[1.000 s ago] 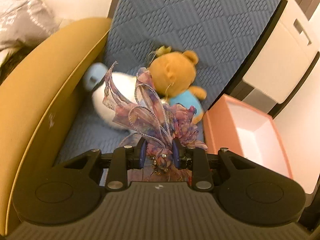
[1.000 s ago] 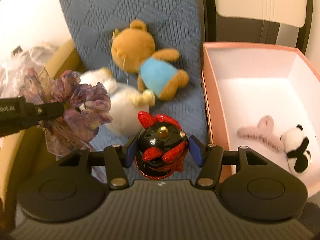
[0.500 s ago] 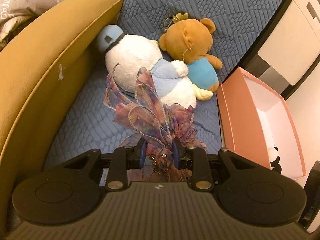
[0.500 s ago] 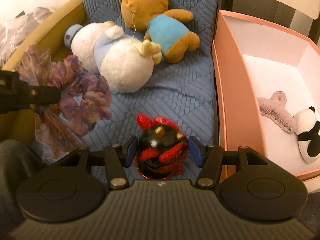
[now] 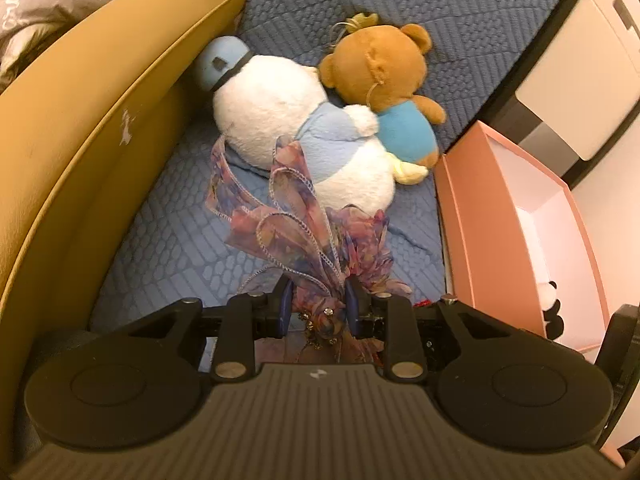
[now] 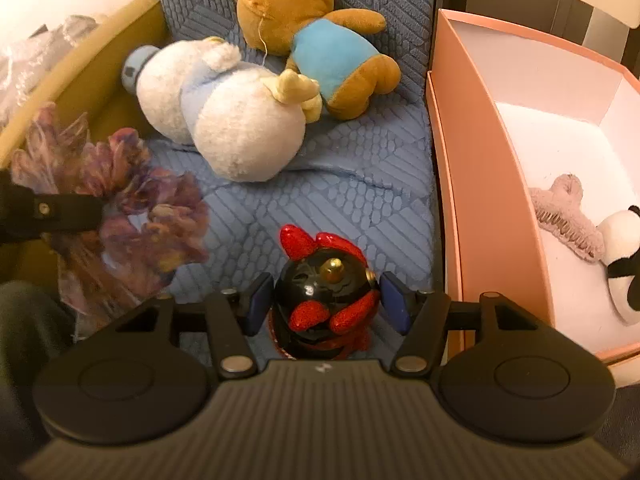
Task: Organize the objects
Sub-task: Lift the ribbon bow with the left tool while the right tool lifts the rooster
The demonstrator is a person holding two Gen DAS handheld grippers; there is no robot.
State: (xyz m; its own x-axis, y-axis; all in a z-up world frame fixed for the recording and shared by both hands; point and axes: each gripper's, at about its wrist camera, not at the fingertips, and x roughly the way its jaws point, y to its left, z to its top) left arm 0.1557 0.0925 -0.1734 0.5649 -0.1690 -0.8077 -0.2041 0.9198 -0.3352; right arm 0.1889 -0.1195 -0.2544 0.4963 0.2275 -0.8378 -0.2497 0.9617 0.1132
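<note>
- Leftmost, the left gripper (image 5: 316, 304) is clenched on a purple ribbon bow (image 5: 296, 216), pinching it at the knot; the loops fan forward over the blue cushion (image 5: 160, 240), well left of the pink box (image 5: 480, 216).
- Next, a white plush duck (image 6: 224, 120) and a brown teddy bear (image 6: 304, 28) lie touching each other on the cushion, left of the box and beyond both grippers.
- Then the right gripper (image 6: 326, 300) has a black and red hen figurine (image 6: 320, 292) between its pads; I judge it grasped, though the side gaps are hard to read, and it sits just left of the box wall.
- Inside the box, a pink hair claw (image 6: 564, 216) and a small panda toy (image 6: 620, 260) lie touching on the white floor.
- To do this step well, I would carry the hen clear over the near wall before lowering, since the wall is tall and close.
- Set it on the bare floor toward the far end of the box, apart from the claw and panda, and let go only once it rests.
- Bring the bow across afterwards, so the floppy loops do not drag over the plush toys or catch the box rim.
</note>
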